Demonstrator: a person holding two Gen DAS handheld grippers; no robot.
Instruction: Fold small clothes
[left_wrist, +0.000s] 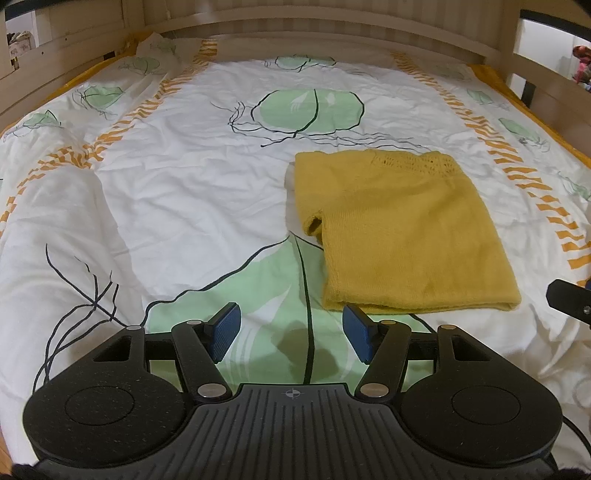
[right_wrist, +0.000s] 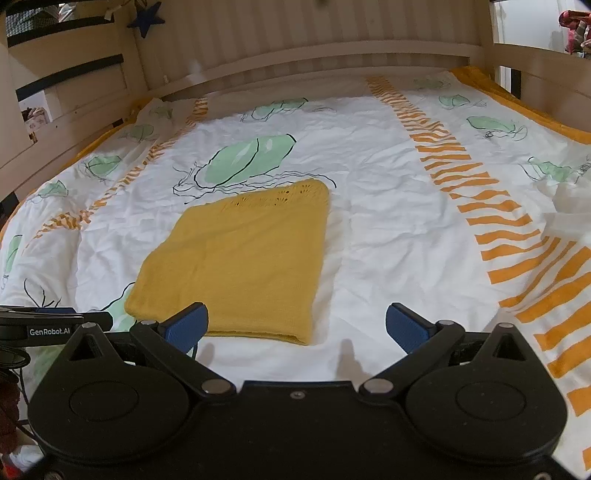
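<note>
A small mustard-yellow knitted top (left_wrist: 402, 229) lies folded flat on the bed, with a lace yoke at its far end and a sleeve opening on its left side. It also shows in the right wrist view (right_wrist: 240, 258). My left gripper (left_wrist: 291, 330) is open and empty, just short of the top's near left corner. My right gripper (right_wrist: 297, 326) is open wide and empty, at the top's near right corner; its left pad (right_wrist: 186, 326) overlaps the near hem in view.
The bed carries a white duvet (left_wrist: 166, 192) printed with green leaves and orange stripes. A wooden bed frame (right_wrist: 295, 55) rises at the far end and sides. The right gripper's edge (left_wrist: 569, 299) shows at the left view's right side.
</note>
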